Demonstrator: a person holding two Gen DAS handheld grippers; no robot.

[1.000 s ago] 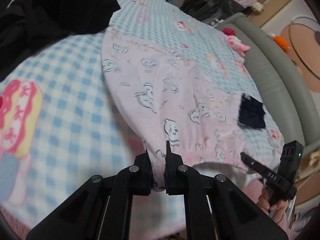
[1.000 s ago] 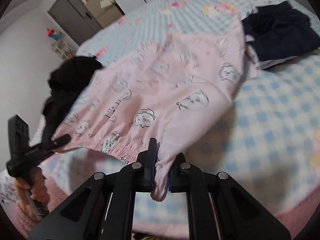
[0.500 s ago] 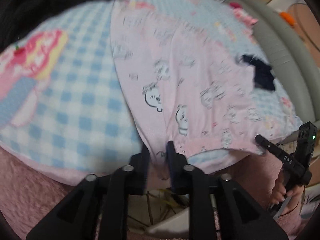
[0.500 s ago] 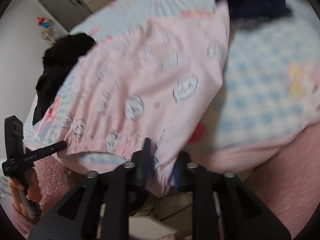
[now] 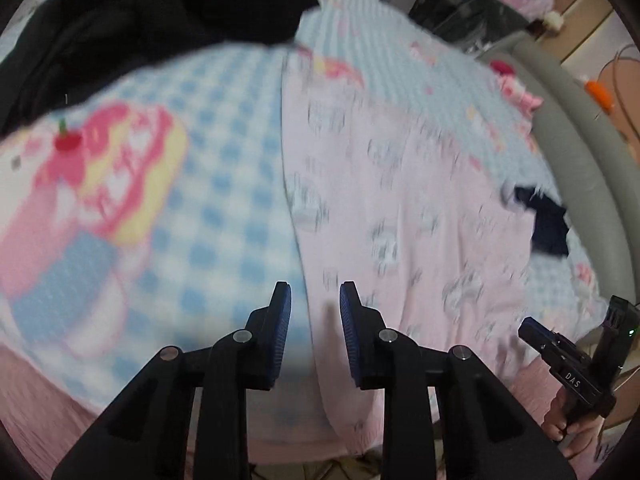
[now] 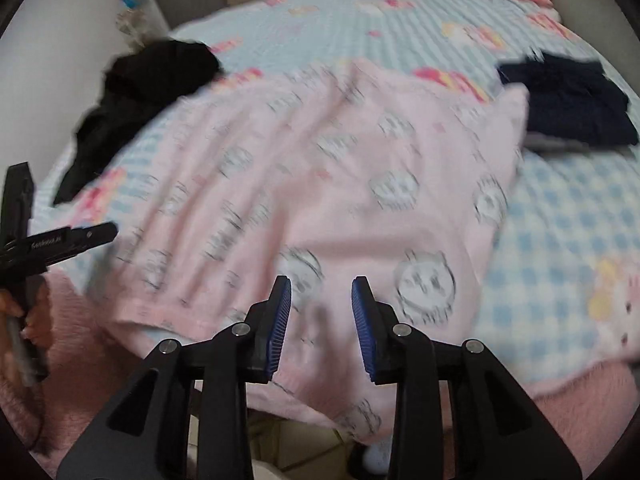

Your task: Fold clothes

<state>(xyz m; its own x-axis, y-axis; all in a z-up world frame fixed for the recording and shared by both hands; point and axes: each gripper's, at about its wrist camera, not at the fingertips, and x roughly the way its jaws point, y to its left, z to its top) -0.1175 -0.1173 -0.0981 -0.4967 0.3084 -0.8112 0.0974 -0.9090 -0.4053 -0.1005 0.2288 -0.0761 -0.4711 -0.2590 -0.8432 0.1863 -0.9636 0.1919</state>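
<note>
The printed garment (image 6: 340, 184) lies on the bed (image 6: 560, 240), between two dark clothes piles.

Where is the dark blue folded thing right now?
In the right wrist view the dark blue garment lies on the checked bedspread at upper right, touching the pink pyjama's far right corner.

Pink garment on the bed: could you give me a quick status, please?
Left gripper and right gripper open, jaws just released. Pink garment spread flat, unfolded. Navy clothes at its far corner.

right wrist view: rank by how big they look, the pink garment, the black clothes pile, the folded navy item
1. pink garment, by far the largest
2. black clothes pile
3. folded navy item

The last two look nearly alike, and fisheye distortion makes their order unsure.
</note>
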